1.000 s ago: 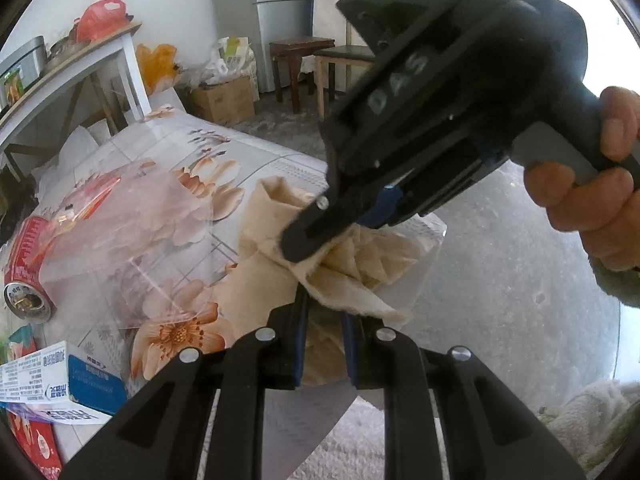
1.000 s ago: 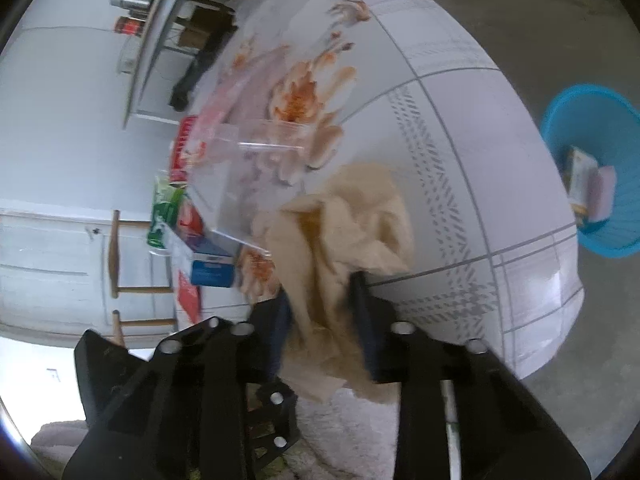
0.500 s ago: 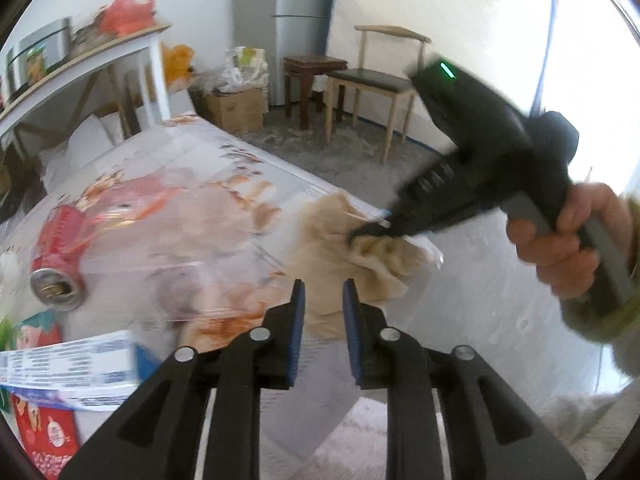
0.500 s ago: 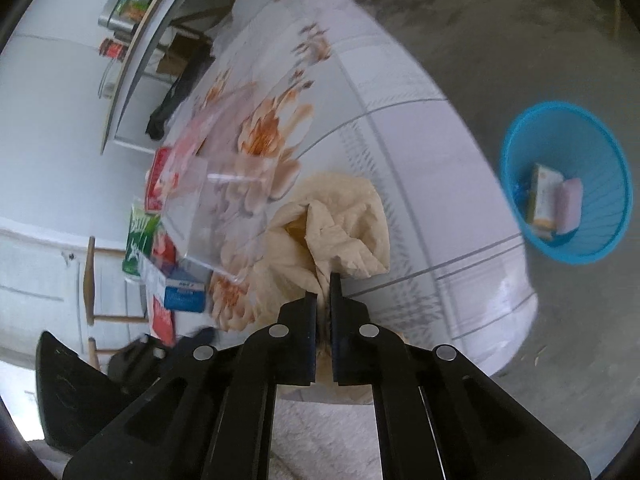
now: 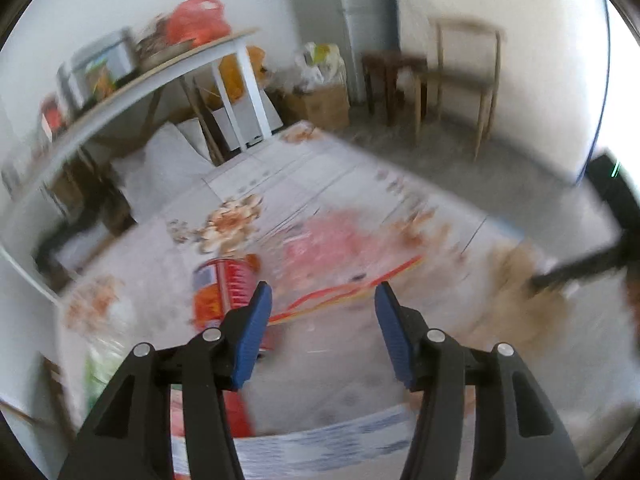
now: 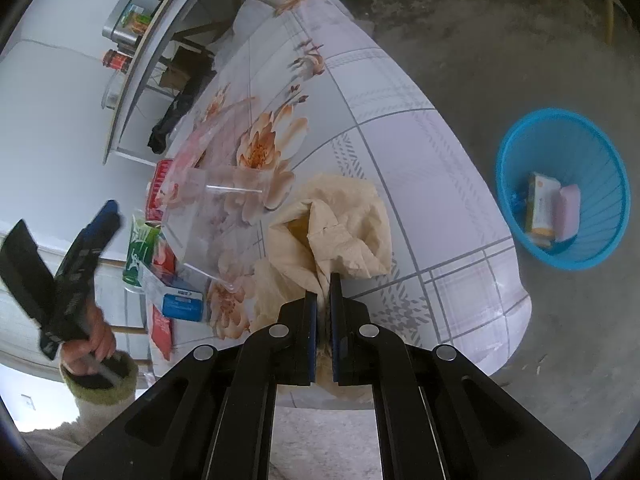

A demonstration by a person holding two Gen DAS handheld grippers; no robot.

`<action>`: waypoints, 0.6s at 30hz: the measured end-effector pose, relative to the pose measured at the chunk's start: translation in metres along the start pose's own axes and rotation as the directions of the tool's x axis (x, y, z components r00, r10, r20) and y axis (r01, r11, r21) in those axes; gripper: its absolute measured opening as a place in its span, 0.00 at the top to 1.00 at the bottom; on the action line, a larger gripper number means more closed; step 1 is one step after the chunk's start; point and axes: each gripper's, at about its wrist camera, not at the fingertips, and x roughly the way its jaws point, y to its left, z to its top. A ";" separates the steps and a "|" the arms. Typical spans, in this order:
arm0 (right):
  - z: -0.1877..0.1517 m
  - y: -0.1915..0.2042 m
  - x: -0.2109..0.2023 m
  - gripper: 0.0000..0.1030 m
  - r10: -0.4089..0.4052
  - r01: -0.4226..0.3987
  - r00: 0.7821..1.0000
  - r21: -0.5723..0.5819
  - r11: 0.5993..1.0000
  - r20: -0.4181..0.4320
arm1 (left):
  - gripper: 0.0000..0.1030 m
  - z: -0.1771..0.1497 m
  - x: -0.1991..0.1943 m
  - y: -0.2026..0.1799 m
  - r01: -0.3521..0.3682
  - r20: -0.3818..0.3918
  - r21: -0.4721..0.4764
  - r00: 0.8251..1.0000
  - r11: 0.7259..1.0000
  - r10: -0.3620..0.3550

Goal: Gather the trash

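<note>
The right gripper (image 6: 323,294) is clamped shut, pointed downward; the left gripper (image 5: 322,320), jaws just opened with nothing between them, is gripped by a hand (image 6: 93,346)

We can read no text on anything. The blue and white carton (image 6: 180,300) at the near left of the table carries print too small to make out, and the red can (image 5: 224,292) has lettering lost to blur.
</note>
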 end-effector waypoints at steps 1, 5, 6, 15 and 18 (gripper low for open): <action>0.000 0.000 0.000 0.96 0.003 -0.003 1.000 0.002 1.000 -0.001 | 0.49 -0.001 0.006 -0.005 -0.022 -0.010 0.055 1.000 0.998 0.023; 0.000 -0.004 -0.002 0.96 0.009 -0.009 1.000 0.005 1.000 -0.002 | 0.49 -0.006 0.029 -0.019 -0.101 -0.052 0.242 0.992 0.965 0.117; 0.000 -0.004 -0.002 0.96 0.010 -0.010 1.000 0.005 1.000 -0.002 | 0.49 -0.007 0.031 -0.020 -0.117 -0.050 0.270 0.989 0.956 0.136; -0.001 -0.007 -0.003 0.96 0.019 -0.019 1.000 0.014 1.000 0.000 | 0.52 -0.004 0.050 -0.037 -0.166 -0.005 0.518 0.980 0.839 0.197; -0.001 -0.007 -0.003 0.96 0.023 -0.023 1.000 0.017 1.000 0.001 | 0.66 -0.003 0.054 -0.040 -0.156 -0.013 0.552 0.981 0.819 0.195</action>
